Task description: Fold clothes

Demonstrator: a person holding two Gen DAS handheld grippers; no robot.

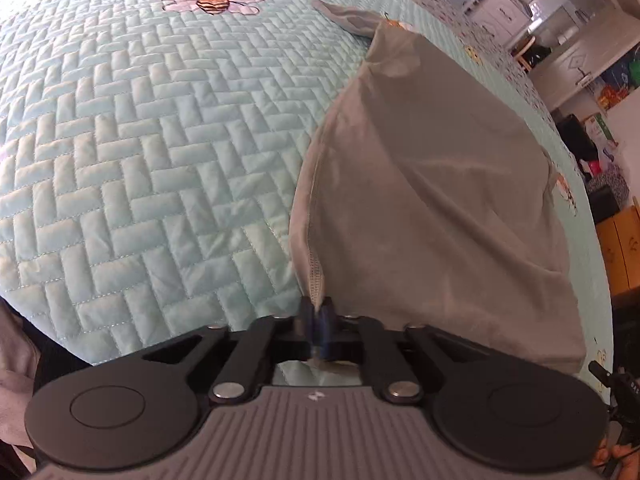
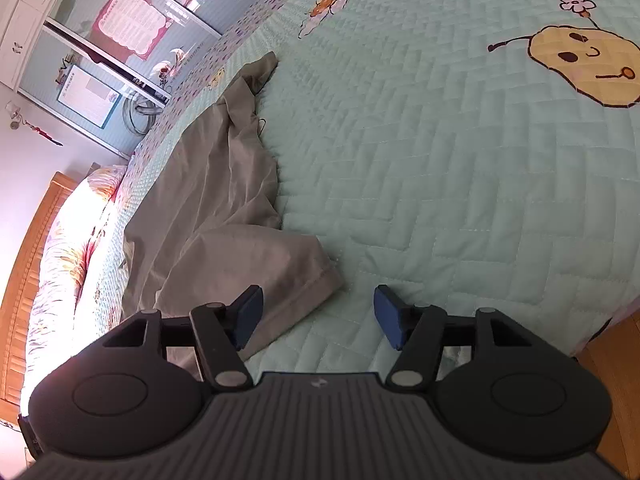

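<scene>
Left gripper (image 1: pixel 318 312) clamped on the stitched hem of a grey garment (image 1: pixel 432 200) (lifted, right of frame), right gripper (image 2: pixel 318 316) spread apart above mint quilted bedspread (image 2: pixel 440 180), sleeve at lower left.

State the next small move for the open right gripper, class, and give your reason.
Probably shift the right gripper left and close on the grey garment at its hemmed corner: its jaws stand open and empty, while the left gripper pinches a stitched edge.
</scene>
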